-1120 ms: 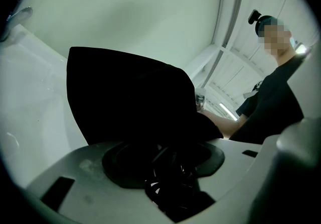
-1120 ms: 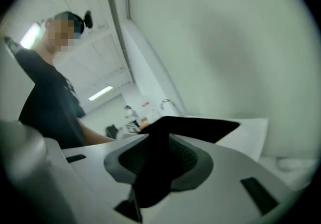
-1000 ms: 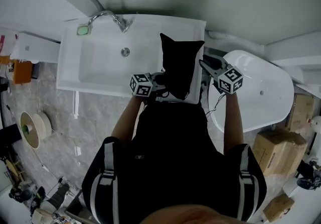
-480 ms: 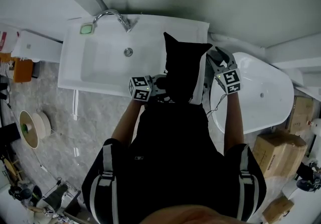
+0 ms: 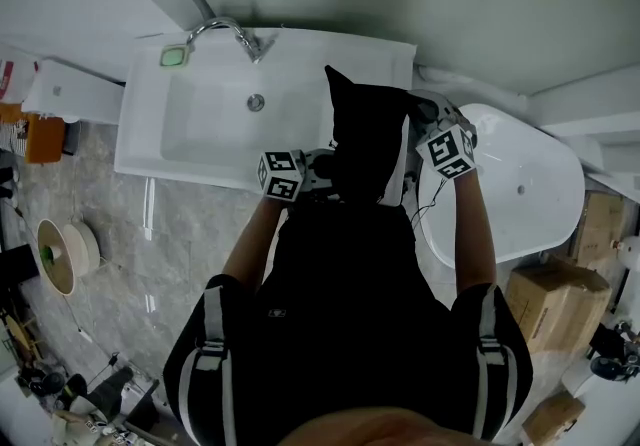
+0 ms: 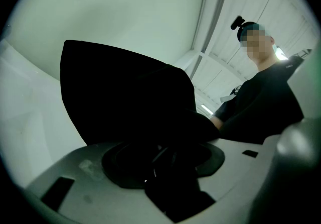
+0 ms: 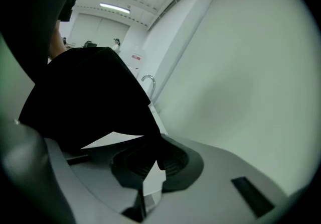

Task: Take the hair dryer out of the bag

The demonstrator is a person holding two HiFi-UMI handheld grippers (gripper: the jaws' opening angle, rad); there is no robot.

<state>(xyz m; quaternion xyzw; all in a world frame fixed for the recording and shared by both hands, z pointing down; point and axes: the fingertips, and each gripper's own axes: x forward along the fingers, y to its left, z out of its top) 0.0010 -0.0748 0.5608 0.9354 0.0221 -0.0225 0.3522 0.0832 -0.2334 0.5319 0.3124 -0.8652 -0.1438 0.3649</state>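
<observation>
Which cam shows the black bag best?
Head view: the whole black bag shows, held up over the sink's right end between the left gripper and right gripper. Left gripper view: only a dark mass running into its jaws. Right gripper view: one side, with an edge in the closed jaws.

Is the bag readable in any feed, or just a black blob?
Head view: evenly lit, sharp, bag a featureless black shape against the white sink. Left gripper view: strong fisheye, bag underexposed, folds lost. Right gripper view: same fisheye, bag solid black, wall greenish.
</observation>
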